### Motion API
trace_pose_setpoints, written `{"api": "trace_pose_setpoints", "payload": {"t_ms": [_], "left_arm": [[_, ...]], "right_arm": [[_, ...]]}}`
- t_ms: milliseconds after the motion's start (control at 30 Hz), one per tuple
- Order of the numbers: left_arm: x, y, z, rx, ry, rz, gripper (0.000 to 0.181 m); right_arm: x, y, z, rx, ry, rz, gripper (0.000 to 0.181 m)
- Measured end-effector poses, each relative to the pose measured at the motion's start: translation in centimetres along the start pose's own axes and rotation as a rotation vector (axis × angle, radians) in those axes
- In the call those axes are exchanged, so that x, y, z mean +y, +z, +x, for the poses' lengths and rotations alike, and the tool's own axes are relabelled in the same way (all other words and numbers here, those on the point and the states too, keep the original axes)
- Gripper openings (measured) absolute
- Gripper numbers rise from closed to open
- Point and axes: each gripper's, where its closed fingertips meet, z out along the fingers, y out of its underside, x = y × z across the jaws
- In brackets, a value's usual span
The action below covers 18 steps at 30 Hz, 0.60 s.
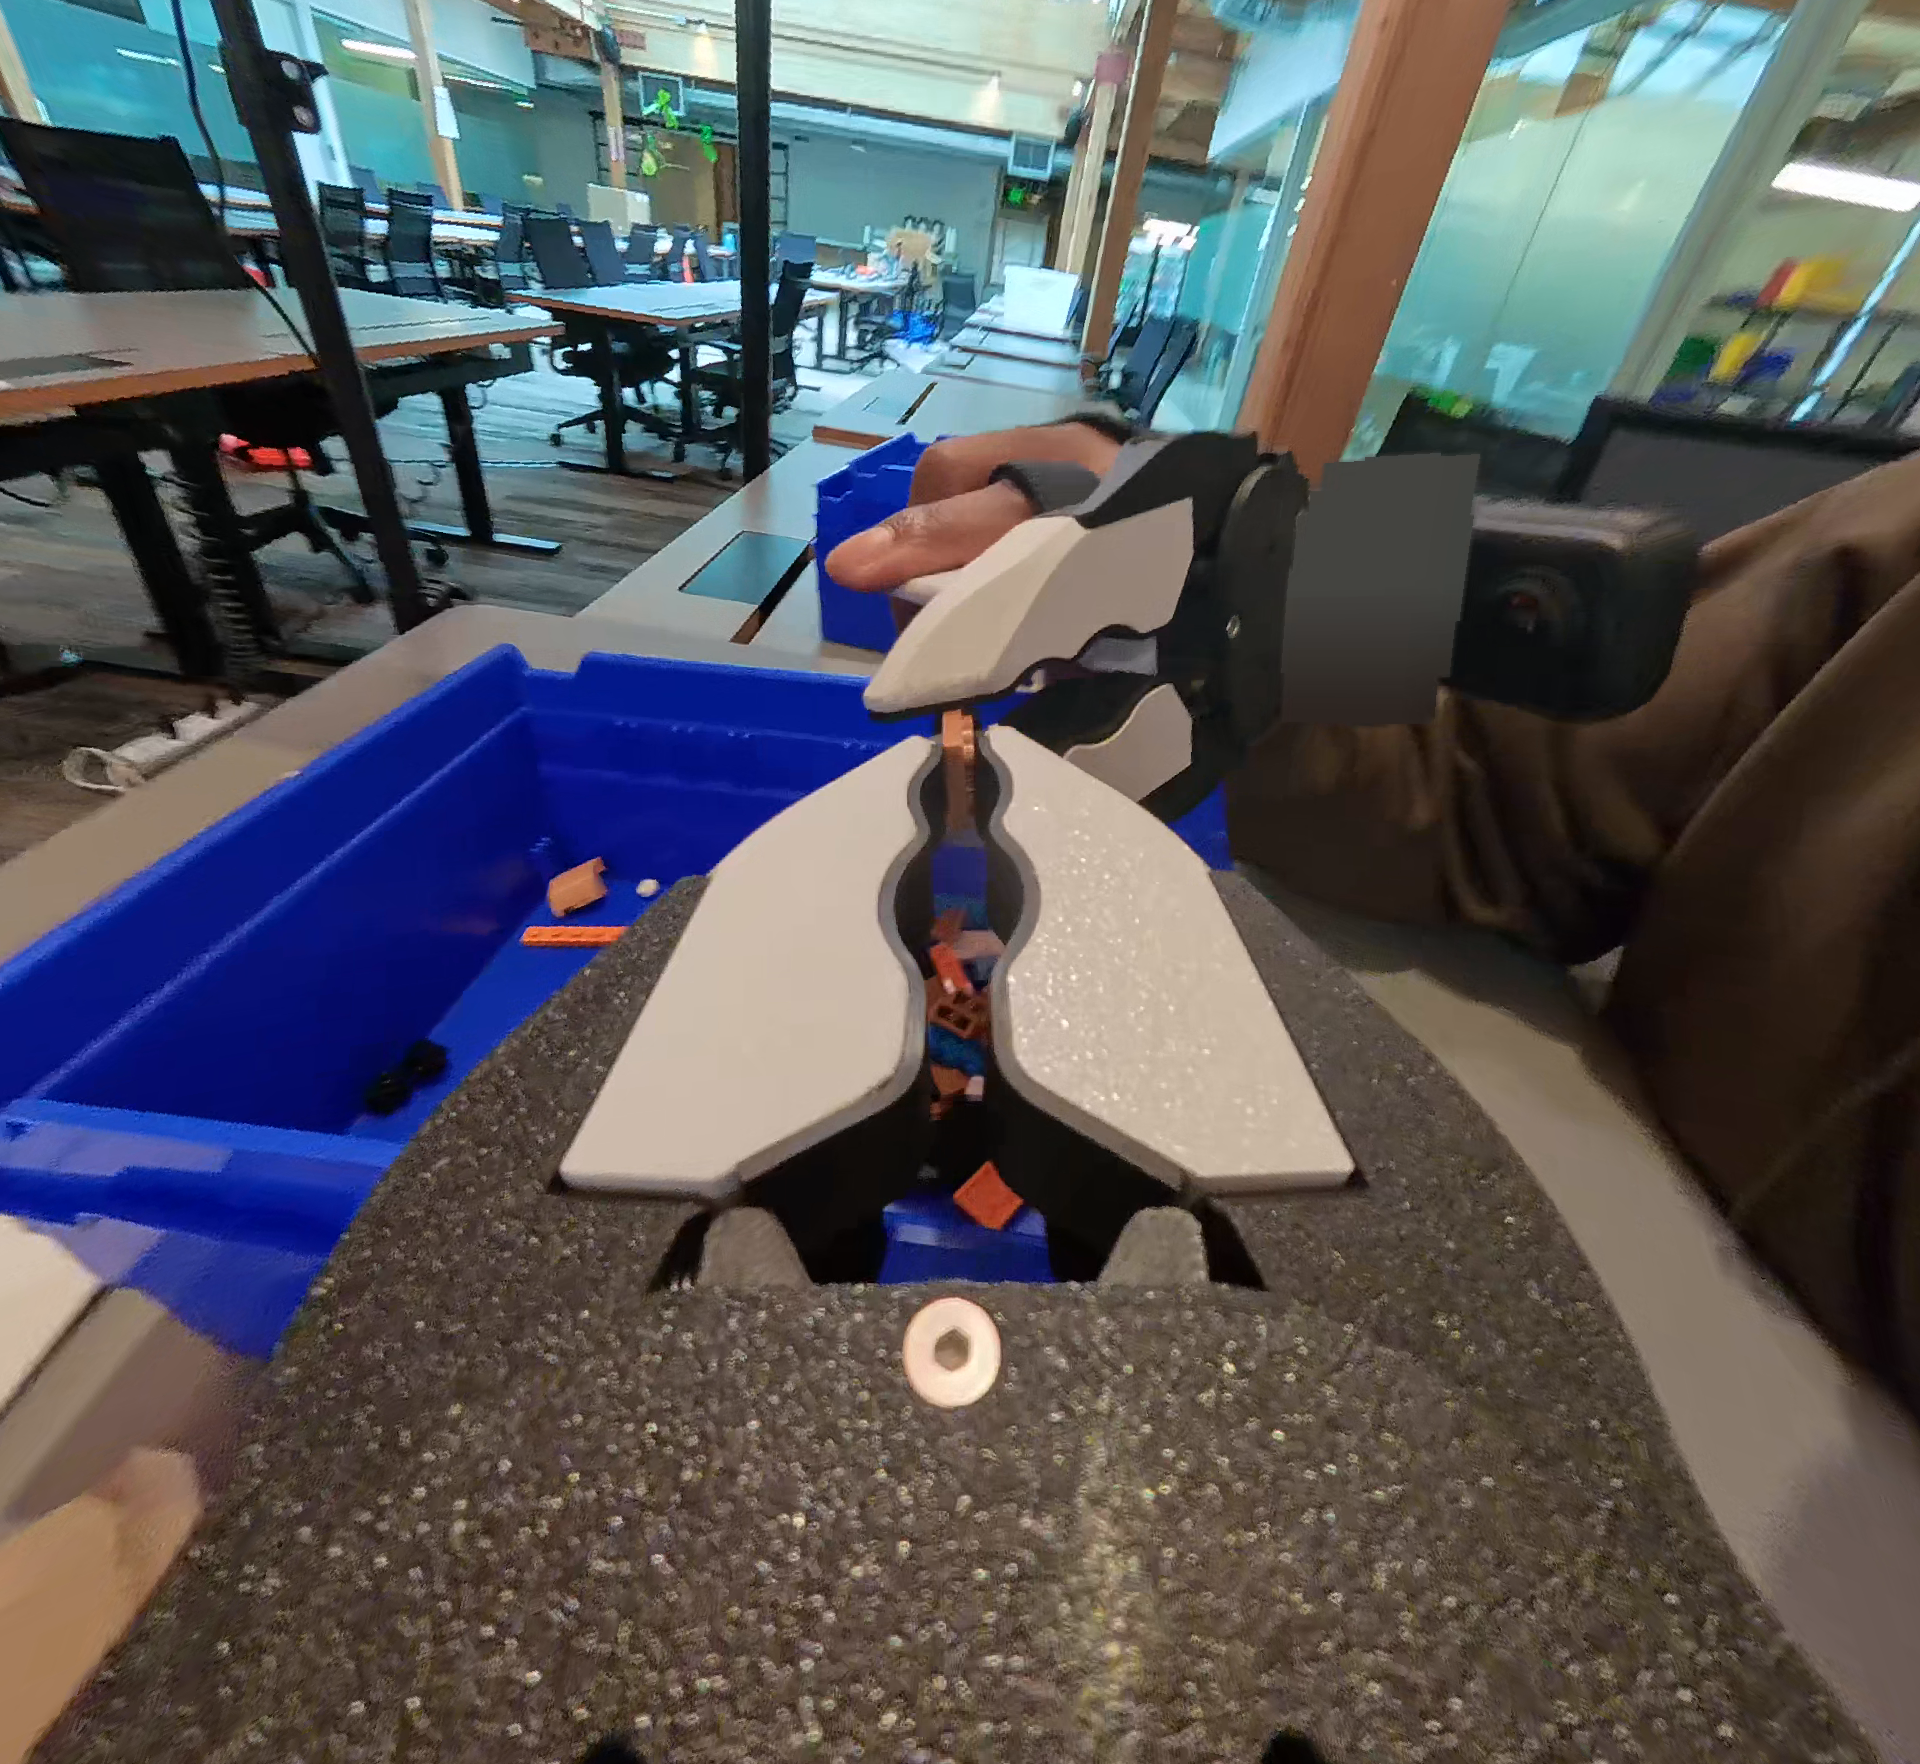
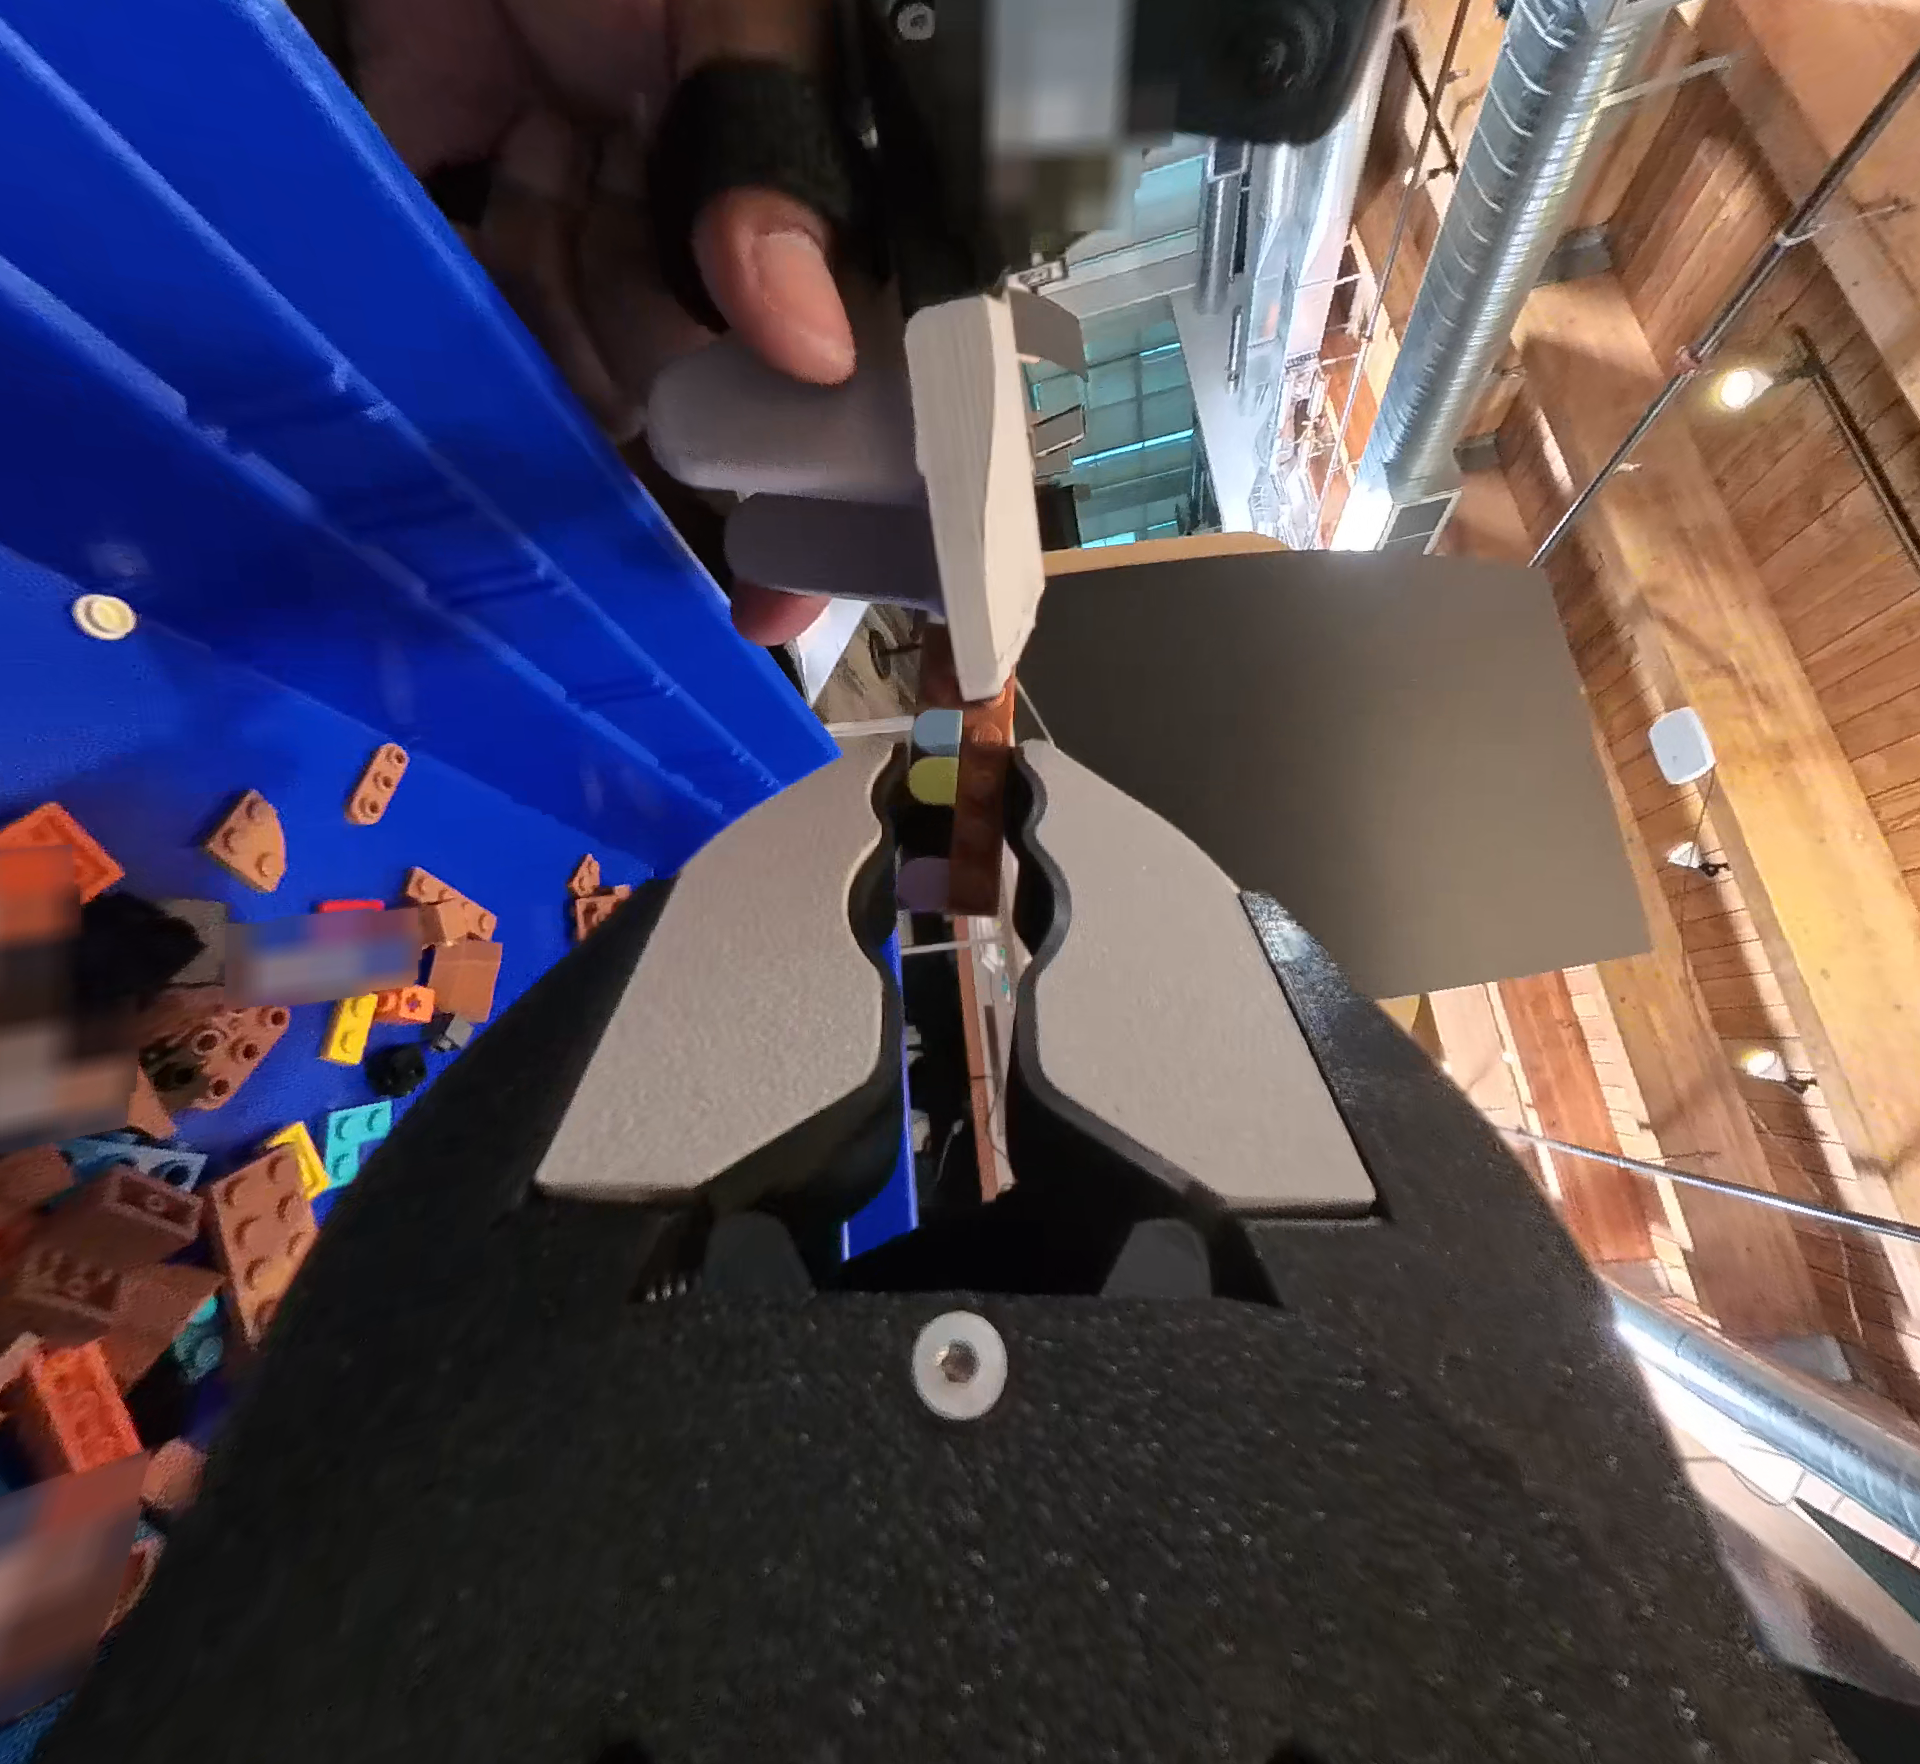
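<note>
My left gripper (image 1: pixel 958 769) is shut on a thin brown plate (image 1: pixel 958 748), held edge-on above a blue bin (image 1: pixel 312 883). A finger (image 1: pixel 1018 602) of my right gripper comes in from the right and touches the plate's top. In the right wrist view my right gripper (image 2: pixel 961 810) is shut on the same brown plate (image 2: pixel 982 831), which carries pale blue (image 2: pixel 935 729), yellow (image 2: pixel 932 779) and purple (image 2: pixel 925 883) rounded tiles on its side. A white finger (image 2: pixel 977 509) of the left gripper reaches down from above onto the plate's far end.
The blue bin (image 2: pixel 312 364) holds several loose bricks (image 2: pixel 260 1215), mostly brown and orange; a few (image 1: pixel 571 888) lie at its far side. A second blue bin (image 1: pixel 862 509) stands behind. A dark panel (image 2: pixel 1299 758) and a person's brown sleeve (image 1: pixel 1714 831) are on the right. The grippers are tip to tip, or close to it.
</note>
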Motion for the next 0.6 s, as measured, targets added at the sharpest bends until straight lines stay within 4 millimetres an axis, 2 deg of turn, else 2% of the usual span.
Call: {"api": "trace_pose_setpoints", "payload": {"t_ms": [400, 600], "left_arm": [[1.3, -0.3, -0.4, -0.215, 0.651, -0.256, 0.007], [1.8, -0.2, -0.7, -0.261, 0.791, -0.302, 0.007]], "right_arm": [[0.3, 0.2, -1.5, -0.119, 0.112, -0.004, 0.018], [0.7, 0.4, -2.2, -0.168, 0.157, -0.018, 0.018]]}}
